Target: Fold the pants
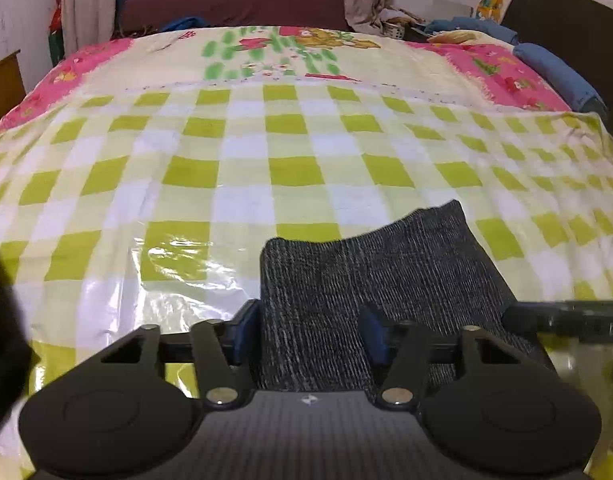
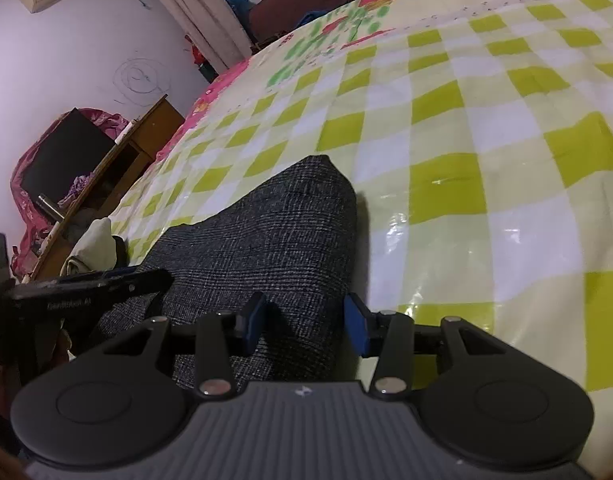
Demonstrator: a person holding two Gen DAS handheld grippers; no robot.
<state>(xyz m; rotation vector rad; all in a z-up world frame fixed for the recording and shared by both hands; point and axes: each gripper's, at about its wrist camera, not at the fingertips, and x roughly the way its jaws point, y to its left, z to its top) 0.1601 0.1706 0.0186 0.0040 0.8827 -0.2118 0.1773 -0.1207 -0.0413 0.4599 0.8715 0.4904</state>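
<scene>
**Dark pants on a checked bed**

Left wrist view:
- Grey-black knit pants (image 1: 370, 272), folded small, lying on the green and white checked sheet (image 1: 186, 168) near the close edge of the bed.
- Left gripper (image 1: 310, 334) low over the near part of the pants, jaws open, one blue pad (image 1: 246, 330) at the left edge of the cloth, the other pad on top of it.
- Cloth between the pads, not pinched.
- Black bar of the other gripper (image 1: 566, 316) poking in from the right, just past the right edge of the pants.
- Far off: pink flower blanket (image 1: 490, 64), rolled blue cloth (image 1: 558, 76), dark red headboard (image 1: 234, 0), curtains (image 1: 86, 0).

Right wrist view:
- Same pants (image 2: 274, 232), a rounded dark lump on the shiny checked sheet (image 2: 486, 128).
- Right gripper (image 2: 304, 324) over the near right edge of the pants, jaws open, left pad (image 2: 253, 326) on the cloth, right pad just off it over the sheet.
- Left gripper's black bar (image 2: 86, 284) coming in from the left, lying across the pants' left side.
- Beside the bed: wooden desk (image 2: 146, 132), black screen (image 2: 62, 156), pale wall with scribbles (image 2: 138, 76).
</scene>
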